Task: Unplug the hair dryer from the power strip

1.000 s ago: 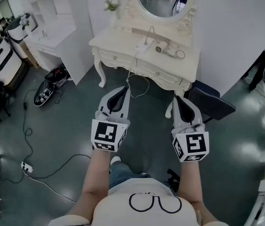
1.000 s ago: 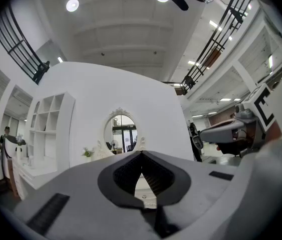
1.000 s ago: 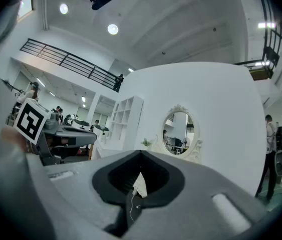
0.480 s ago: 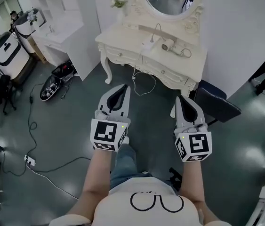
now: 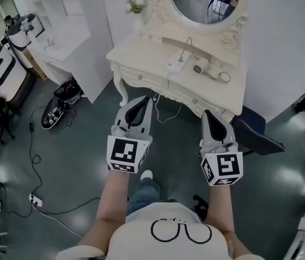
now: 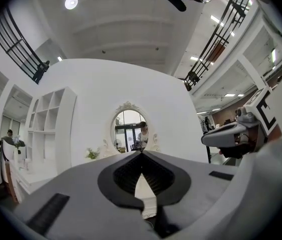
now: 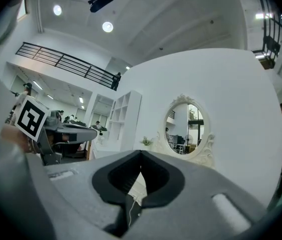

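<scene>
Pointing toward the bench [image 5: 133,50], the left tool [image 5: 143,101] and right tool [image 5: 208,115] both have jaws pressed together, holding nothing. The hair dryer [image 5: 201,67] lies on the bench beside the power strip [image 5: 175,67], well apart from both.

Glossy dark floor [image 5: 76,161] (light glare patches); white wall [image 5: 287,42]; cream dressing table [image 5: 141,50], oval mirror [image 5: 203,1] top centre; white shelving [image 5: 60,15] upper left.

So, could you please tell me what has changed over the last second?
The person has stepped toward the dressing table, which now looks nearer in the head view. Nothing was grasped or released. The left gripper and right gripper stay shut and empty, held out ahead; the hair dryer still lies on the table, untouched.
</scene>
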